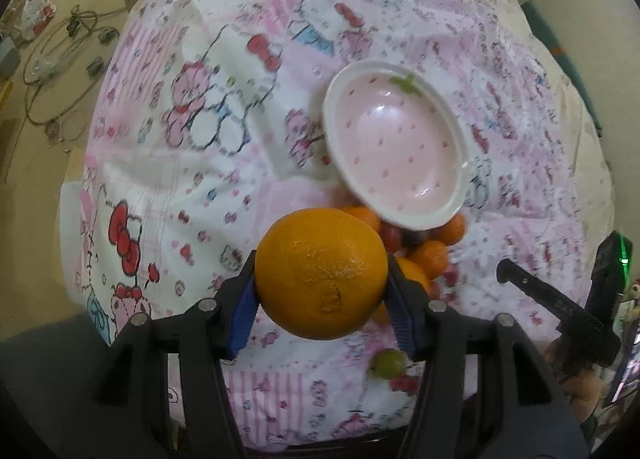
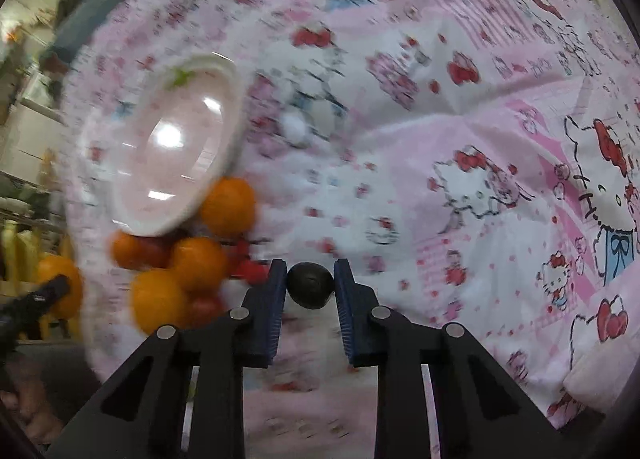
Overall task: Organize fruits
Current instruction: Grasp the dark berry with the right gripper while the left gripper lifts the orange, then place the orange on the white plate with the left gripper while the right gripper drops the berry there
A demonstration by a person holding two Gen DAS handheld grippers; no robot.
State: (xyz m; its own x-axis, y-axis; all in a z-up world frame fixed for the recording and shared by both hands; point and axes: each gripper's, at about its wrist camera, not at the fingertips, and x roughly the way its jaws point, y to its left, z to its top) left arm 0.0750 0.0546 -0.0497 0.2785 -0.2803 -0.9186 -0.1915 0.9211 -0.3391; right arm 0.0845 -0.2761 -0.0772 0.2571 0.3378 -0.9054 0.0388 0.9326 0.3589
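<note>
Left wrist view. Left gripper [image 1: 322, 283] low in frame, jaws partway apart and clamped on a large orange [image 1: 322, 273]; the blue pads [image 1: 244, 315] press its two sides and it is lifted clear of the cloth. Pink cartoon-print cloth [image 1: 180, 187] covers the whole surface. Pink bowl with white rim [image 1: 394, 147] sits at about 1 o'clock from the held orange, tilted, its near edge resting over a cluster of small oranges [image 1: 430, 257] and red fruit [image 1: 390, 239]. That cluster lies just right of the held orange, partly hidden behind it. A single green grape [image 1: 387, 363] lies on the cloth at 5 o'clock, just beside the right finger. The other gripper's black finger [image 1: 540, 291] enters from 3 o'clock. Floor with cables [image 1: 60, 47] at 10 o'clock.

Right wrist view. Motion blur over much of the frame. Right gripper [image 2: 310, 285] closed tight on a small dark round fruit [image 2: 310, 285], pinched at the pad tips; kind of fruit cannot be told. The bowl [image 2: 176, 151] sits at 10 o'clock, tilted, empty inside. Small oranges [image 2: 198, 263] piled against its lower rim, at 9 o'clock from the held fruit, with red fruit [image 2: 250, 271] among them. The large orange [image 2: 54, 271] shows at the far left edge, behind the left gripper's finger [image 2: 44, 293].
</note>
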